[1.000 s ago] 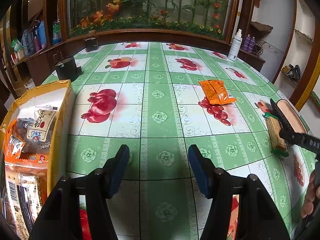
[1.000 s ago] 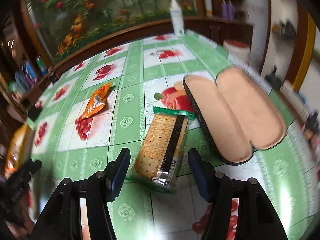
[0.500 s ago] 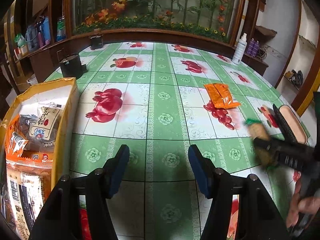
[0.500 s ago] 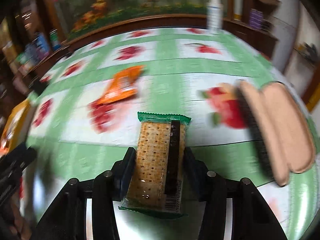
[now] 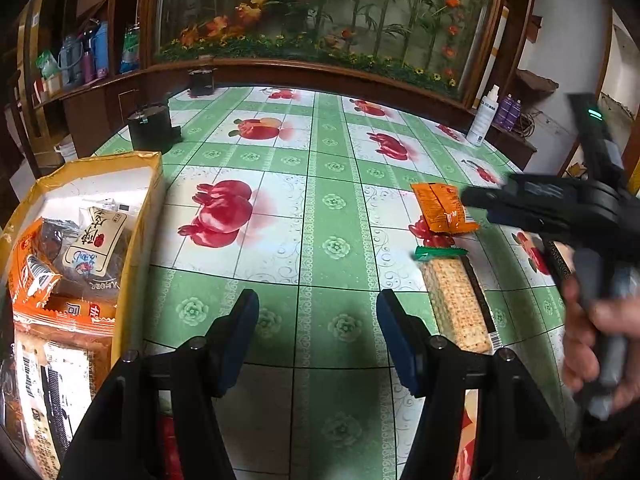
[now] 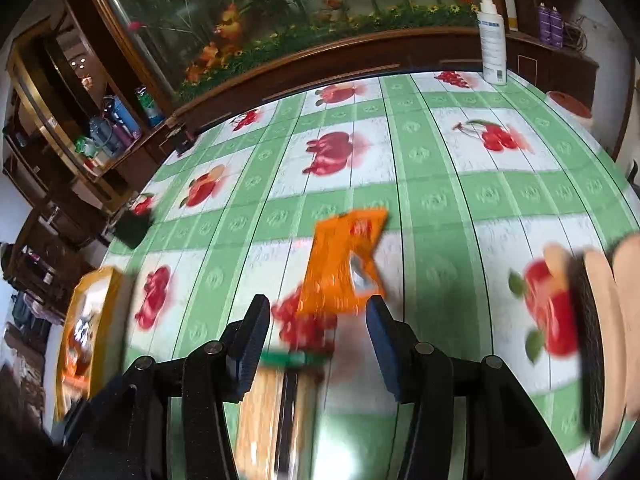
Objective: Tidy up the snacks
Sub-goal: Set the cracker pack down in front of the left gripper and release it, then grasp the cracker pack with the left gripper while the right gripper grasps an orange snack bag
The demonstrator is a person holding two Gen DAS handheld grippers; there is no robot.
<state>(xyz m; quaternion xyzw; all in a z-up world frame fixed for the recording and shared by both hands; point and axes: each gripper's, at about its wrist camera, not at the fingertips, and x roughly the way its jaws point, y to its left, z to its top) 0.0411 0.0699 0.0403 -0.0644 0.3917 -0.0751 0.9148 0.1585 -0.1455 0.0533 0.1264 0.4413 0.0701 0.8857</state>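
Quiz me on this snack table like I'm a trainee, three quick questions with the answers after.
1. True or false: the cracker packet is already inside the yellow box.
2. What is between the jaws of the left gripper? A the cracker packet, B nothing, C the yellow box.
3. What colour is the snack packet lying just beyond the cracker packet on the tablecloth?

Key: 1 false, it lies on the tablecloth. 2 B. 3 orange.
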